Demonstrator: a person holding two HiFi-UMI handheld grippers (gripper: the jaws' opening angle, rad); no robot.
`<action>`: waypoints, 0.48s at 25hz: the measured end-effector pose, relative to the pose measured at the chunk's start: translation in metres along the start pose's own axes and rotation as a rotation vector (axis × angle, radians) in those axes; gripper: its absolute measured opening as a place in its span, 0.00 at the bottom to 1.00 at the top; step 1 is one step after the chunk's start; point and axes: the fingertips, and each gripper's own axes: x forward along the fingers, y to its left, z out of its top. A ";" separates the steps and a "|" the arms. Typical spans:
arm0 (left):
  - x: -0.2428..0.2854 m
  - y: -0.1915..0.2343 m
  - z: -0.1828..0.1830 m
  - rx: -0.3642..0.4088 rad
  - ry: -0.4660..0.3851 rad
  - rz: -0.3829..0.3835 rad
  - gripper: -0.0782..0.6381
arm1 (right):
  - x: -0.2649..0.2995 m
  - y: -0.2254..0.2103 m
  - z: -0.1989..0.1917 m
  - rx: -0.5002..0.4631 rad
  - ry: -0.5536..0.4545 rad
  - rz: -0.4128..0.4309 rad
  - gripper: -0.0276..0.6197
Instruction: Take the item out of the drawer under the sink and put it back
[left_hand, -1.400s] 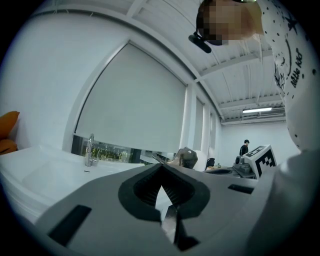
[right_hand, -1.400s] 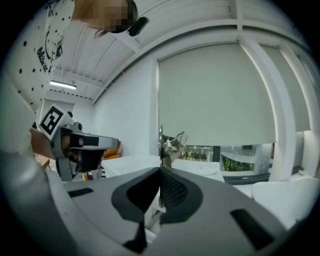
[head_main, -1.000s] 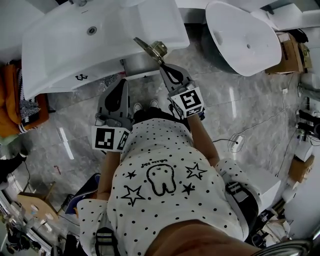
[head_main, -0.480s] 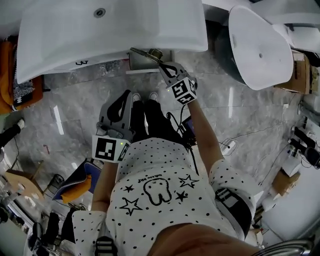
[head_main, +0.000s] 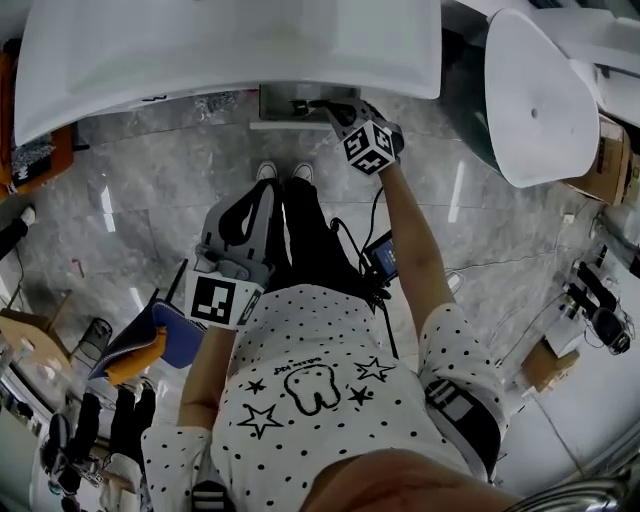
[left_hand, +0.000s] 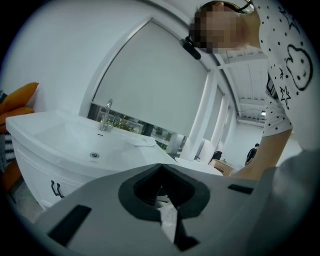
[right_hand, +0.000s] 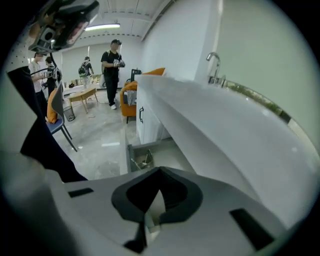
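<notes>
Right gripper (right_hand: 159, 172) jaws are pinched together on the metal fitting (right_hand: 142, 160) — it juts from their tip at 12 o'clock, over the open drawer (right_hand: 129, 152) beneath the sink (head_main: 230, 45). Left gripper (left_hand: 161, 169) — at 7 o'clock from the right gripper in the head view — has its jaws together, empty

Bright even daylight, fisheye edges, vignetting

The sink (head_main: 230, 50) overhangs the open drawer (head_main: 280, 124) and blocks any way in from above. The one opening is low, from the floor (head_main: 150, 200) side (the person's shoes (head_main: 266, 172) stand just before it). The right gripper (head_main: 322, 107) and its metal fitting (head_main: 298, 105) crowd the drawer's right part; its left part lies open.
</notes>
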 end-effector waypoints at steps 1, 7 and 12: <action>0.001 0.001 -0.002 -0.005 0.004 0.004 0.10 | 0.009 -0.004 -0.006 -0.011 0.033 0.017 0.06; 0.005 0.009 -0.005 -0.036 0.011 0.031 0.10 | 0.016 0.001 -0.011 -0.082 0.117 0.055 0.06; 0.008 0.029 0.014 -0.007 -0.006 0.102 0.10 | -0.095 -0.022 0.046 0.264 -0.228 -0.165 0.06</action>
